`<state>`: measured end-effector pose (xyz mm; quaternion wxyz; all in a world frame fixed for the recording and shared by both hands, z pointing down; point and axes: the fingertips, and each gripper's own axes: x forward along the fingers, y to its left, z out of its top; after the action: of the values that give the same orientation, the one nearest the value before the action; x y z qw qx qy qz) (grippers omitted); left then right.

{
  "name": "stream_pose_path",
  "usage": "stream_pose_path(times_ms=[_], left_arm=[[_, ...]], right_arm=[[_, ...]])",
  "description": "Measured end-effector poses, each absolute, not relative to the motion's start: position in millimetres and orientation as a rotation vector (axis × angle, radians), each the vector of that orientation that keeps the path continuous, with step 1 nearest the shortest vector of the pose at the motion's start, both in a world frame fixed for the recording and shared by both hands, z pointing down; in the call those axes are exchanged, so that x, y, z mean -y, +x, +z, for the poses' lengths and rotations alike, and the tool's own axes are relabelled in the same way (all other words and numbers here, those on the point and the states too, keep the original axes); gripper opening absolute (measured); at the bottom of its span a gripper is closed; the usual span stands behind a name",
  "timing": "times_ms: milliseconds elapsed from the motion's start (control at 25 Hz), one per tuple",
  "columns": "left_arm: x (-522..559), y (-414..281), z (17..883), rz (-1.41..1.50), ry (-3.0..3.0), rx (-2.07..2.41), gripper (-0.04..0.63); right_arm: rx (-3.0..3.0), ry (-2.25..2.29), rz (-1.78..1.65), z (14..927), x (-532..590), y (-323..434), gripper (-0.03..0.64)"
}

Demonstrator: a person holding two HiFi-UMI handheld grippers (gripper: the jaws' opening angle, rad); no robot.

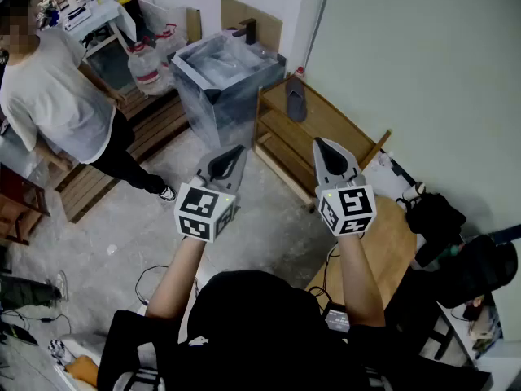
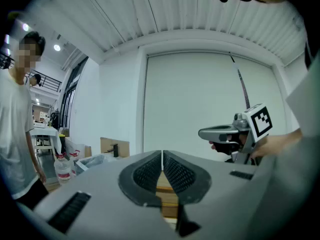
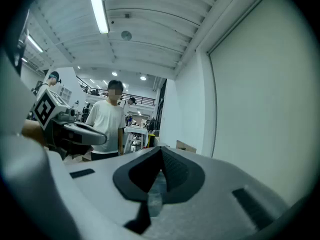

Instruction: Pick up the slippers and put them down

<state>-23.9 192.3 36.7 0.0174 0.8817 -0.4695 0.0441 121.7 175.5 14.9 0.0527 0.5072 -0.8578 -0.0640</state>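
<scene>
Two grippers are in your hands, held level and side by side above the concrete floor point(image 1: 122, 243), each with its marker cube nearest you.

(a) Your left gripper point(image 1: 234, 153) has its jaws pressed together. In the left gripper view the ribbed pads meet along a single line and nothing is caught between them.

(b) Your right gripper point(image 1: 321, 147) is also fully closed. In the right gripper view its dark pads touch at the tip and it carries nothing. Each gripper view shows the other gripper off to one side, level with it and apart from it.

(c) One dark slipper point(image 1: 295, 100) lies on the top shelf of the wooden rack point(image 1: 334, 120), near the end closest to the wall corner. It is ahead of both grippers and well apart from them, and neither tool touches it. Only this one slipper can be made out.

(d) The rack stands against the pale wall, with its lower shelves showing beneath the top one. A grey bin point(image 1: 220, 88) sits just beside the rack's far end. Beyond the bin, clear water bottles point(image 1: 146, 70) stand on the floor.

(e) A person point(image 1: 57, 104) in a white shirt and dark trousers stands at the left of the head view, near wooden pallets point(image 1: 106, 169) and well apart from you.
</scene>
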Motion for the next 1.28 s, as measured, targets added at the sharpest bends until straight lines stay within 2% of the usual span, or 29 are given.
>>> stream_pose_path(times_ms=[320,1280], left_arm=[[-183.4,-24.2,40.5,0.135,2.746,1.484,0.012],[-157.9,31.3,56.4,0.183,2.716,1.425,0.012]], right_arm=[[2.611,1.593,-0.181,17.2,-170.9,128.4,-0.008],[2.621,1.519,-0.114,50.3,-142.1,163.5,-0.008]])
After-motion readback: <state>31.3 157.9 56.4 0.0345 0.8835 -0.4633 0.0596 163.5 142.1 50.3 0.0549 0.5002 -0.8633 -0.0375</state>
